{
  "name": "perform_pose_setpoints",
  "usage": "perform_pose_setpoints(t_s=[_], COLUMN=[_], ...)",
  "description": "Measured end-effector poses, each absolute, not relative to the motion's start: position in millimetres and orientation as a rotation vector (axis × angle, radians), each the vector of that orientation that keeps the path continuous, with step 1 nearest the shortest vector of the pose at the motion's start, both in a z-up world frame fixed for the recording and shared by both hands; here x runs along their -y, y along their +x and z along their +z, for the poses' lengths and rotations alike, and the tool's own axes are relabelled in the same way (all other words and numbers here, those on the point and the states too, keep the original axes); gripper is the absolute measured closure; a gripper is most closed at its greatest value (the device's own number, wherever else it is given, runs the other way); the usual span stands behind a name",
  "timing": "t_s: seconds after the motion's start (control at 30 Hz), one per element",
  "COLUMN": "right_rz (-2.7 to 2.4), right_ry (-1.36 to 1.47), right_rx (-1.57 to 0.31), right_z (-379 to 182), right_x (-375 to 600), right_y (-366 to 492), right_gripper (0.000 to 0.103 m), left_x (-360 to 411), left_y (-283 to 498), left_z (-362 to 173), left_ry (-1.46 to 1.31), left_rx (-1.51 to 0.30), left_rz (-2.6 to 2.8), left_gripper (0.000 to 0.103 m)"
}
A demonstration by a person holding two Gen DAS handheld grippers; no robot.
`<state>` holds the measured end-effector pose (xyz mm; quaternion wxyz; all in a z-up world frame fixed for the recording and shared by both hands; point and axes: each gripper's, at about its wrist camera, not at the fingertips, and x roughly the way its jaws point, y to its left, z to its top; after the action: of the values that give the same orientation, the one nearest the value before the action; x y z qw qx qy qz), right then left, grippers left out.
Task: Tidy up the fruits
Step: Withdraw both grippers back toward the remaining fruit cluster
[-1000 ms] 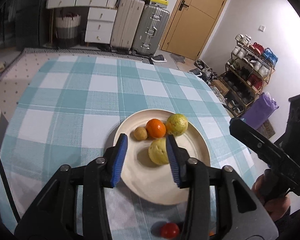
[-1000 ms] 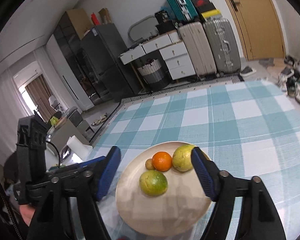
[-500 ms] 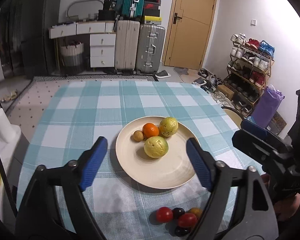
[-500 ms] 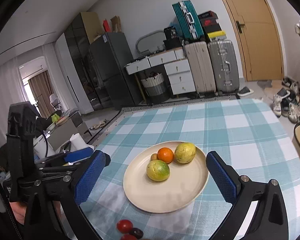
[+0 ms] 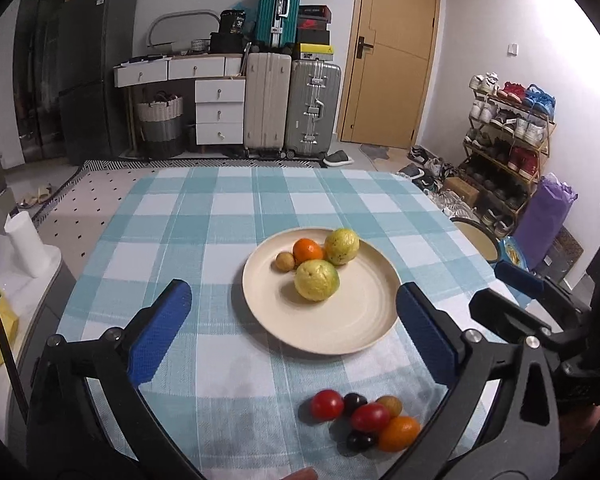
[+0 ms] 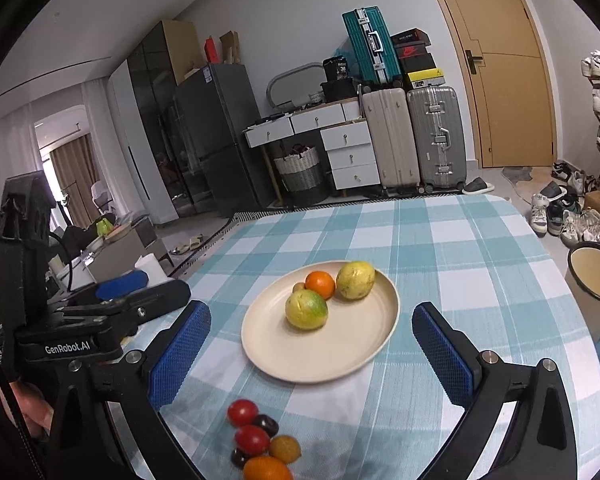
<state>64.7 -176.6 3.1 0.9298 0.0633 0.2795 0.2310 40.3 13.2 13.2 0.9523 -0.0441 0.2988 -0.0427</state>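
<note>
A cream plate (image 5: 352,320) (image 6: 340,356) sits on the checked tablecloth. On it lie two yellow-green guavas (image 5: 316,280) (image 6: 306,309), an orange (image 5: 307,251) (image 6: 320,284) and a small brown fruit (image 5: 285,261). A cluster of small red, dark and orange tomatoes (image 5: 364,418) (image 6: 260,444) lies on the cloth in front of the plate. My left gripper (image 5: 294,330) is open and empty, held above the cloth before the plate. My right gripper (image 6: 310,354) is open and empty at the plate's near side.
The table (image 5: 220,216) carries a teal and white checked cloth. A cream pot (image 6: 594,276) stands off the table's right edge. Suitcases (image 5: 292,108), drawers and a shoe rack (image 5: 504,140) line the room behind. A paper roll (image 5: 24,240) stands on a unit at left.
My left gripper opened wide, letting go of the near guava on the plate, and drew back and up. My right gripper also drew back. The tomato cluster came into view.
</note>
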Motion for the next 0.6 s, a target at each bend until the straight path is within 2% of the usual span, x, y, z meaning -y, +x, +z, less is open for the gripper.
perform_pose_setpoints(t_s=[0.6], right_rz=[0.522], right_ry=[0.052], right_rx=[-0.614], right_z=[-19.4], right_x=[169.5], right_y=[24.7], right_gripper=[0.000], left_x=[-31.0], left_y=[8.6], left_z=[-48.2], left_ry=[-0.127], left_rx=[-0.705], left_rz=[-0.035], left_gripper=[0.001])
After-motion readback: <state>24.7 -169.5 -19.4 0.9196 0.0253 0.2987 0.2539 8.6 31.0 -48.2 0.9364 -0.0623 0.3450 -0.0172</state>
